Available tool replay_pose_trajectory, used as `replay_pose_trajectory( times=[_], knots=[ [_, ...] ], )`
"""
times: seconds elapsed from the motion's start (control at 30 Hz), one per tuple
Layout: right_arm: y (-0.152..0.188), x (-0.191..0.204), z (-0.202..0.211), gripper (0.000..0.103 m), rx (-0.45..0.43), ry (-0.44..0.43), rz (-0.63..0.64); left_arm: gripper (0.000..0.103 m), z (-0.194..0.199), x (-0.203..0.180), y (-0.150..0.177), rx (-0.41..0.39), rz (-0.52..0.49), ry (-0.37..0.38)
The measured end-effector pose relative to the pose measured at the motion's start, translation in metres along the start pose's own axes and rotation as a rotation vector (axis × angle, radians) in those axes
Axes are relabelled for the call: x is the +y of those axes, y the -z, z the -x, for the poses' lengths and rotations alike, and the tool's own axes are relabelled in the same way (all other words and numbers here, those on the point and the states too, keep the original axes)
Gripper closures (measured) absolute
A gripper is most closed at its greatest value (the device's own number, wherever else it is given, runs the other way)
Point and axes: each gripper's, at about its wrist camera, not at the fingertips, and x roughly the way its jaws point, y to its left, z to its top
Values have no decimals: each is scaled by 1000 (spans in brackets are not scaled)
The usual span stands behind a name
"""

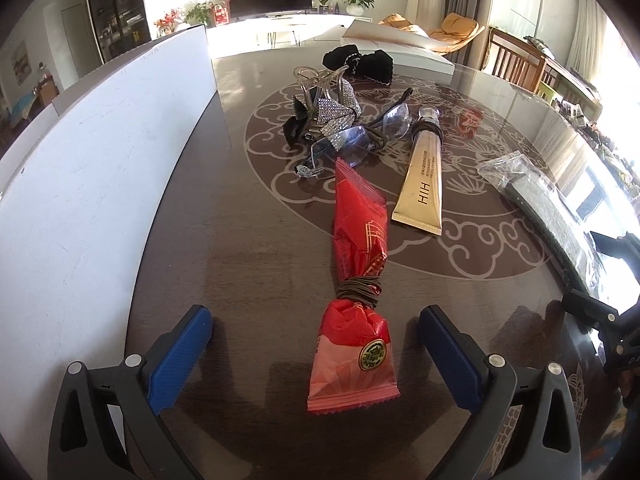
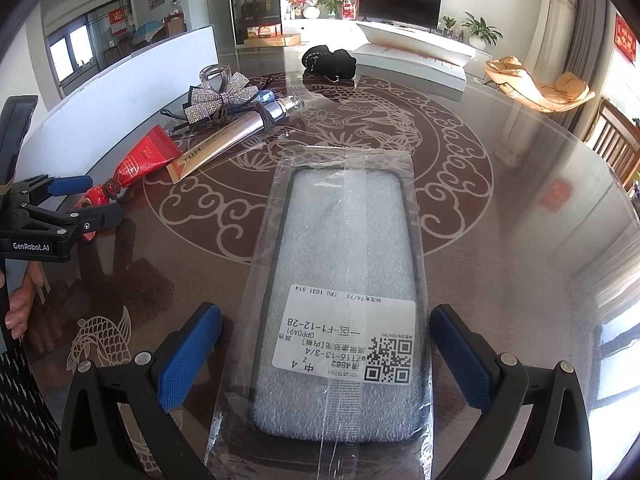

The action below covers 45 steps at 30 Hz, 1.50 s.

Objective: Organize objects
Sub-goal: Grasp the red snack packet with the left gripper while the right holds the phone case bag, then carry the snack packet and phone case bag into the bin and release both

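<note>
A red snack packet [image 1: 360, 248], tied round the middle with a brown hair band [image 1: 360, 286], lies on the dark table [image 1: 240, 240]. My left gripper [image 1: 315, 320] stands open around the packet's near end, its pads clear of it. A phone case in a clear plastic bag [image 2: 344, 280] lies lengthwise between the fingers of my right gripper [image 2: 326, 314], which is open, its blue pads beside the bag's edges. The left gripper [image 2: 96, 200] also shows at the far left of the right wrist view, straddling the red packet [image 2: 132, 168].
Beyond the packet lie a gold tube [image 1: 422, 184], glasses [image 1: 352, 148], a rhinestone bow clip [image 1: 332, 112] and a black scrunchie [image 1: 360, 62]. A white board [image 1: 100, 160] stands along the table's left side. A flat white box [image 1: 400, 44] sits at the back.
</note>
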Motion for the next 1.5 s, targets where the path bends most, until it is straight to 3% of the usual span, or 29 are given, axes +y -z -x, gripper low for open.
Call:
replay_pose_trajectory(
  times=[0.1,0.13,0.17,0.2,0.23,0.27,0.33,0.53,0.6,0.7,0.8,0.87,1.0,1.1,1.2,1.27,1.33,1.4,1.5],
  knots=[
    [-15,0,-8,0,96,-20,31,2,-1,0,-5,40,-24,13],
    [-23,0,-13,0,139,-29,43,22,2,-1,-6,20,-31,17],
    [-32,2,-17,0,176,-41,57,51,7,-3,-7,-3,-42,22],
    [-39,3,-22,0,197,-49,70,62,8,-5,-8,-5,-54,27],
    [-45,4,-26,0,198,-62,79,79,10,-8,-9,-3,-64,23],
    [-49,6,-29,3,185,-55,97,79,10,-11,-9,0,-74,11],
    [-55,4,-26,27,160,-63,108,80,14,-16,-5,-1,-80,19],
    [-47,-28,1,28,149,-103,-75,80,54,-12,12,-78,23,120],
    [-48,-36,20,28,107,-145,-159,80,77,-4,10,-120,72,158],
    [-70,-19,50,28,28,-199,-187,80,116,20,1,-200,120,180],
    [-111,35,70,28,-48,-322,-157,80,148,63,-6,-249,156,122],
    [-137,82,76,27,-92,-432,-131,80,160,102,-6,-255,194,36],
    [-182,193,73,27,-119,-627,-59,80,165,197,12,-182,331,-131],
    [-202,272,61,27,-111,-682,34,79,158,254,34,-92,411,-240],
    [-208,332,27,22,-17,-717,88,62,147,288,52,-11,478,-309],
    [-204,350,7,20,36,-708,88,29,151,292,64,-18,499,-322],
    [-196,345,4,20,16,-692,67,18,161,285,73,-66,503,-340],
    [-185,324,9,11,-33,-677,40,18,168,273,77,-106,499,-326],
    [-166,272,20,5,-119,-585,25,18,176,240,73,-156,466,-268]
  ],
)
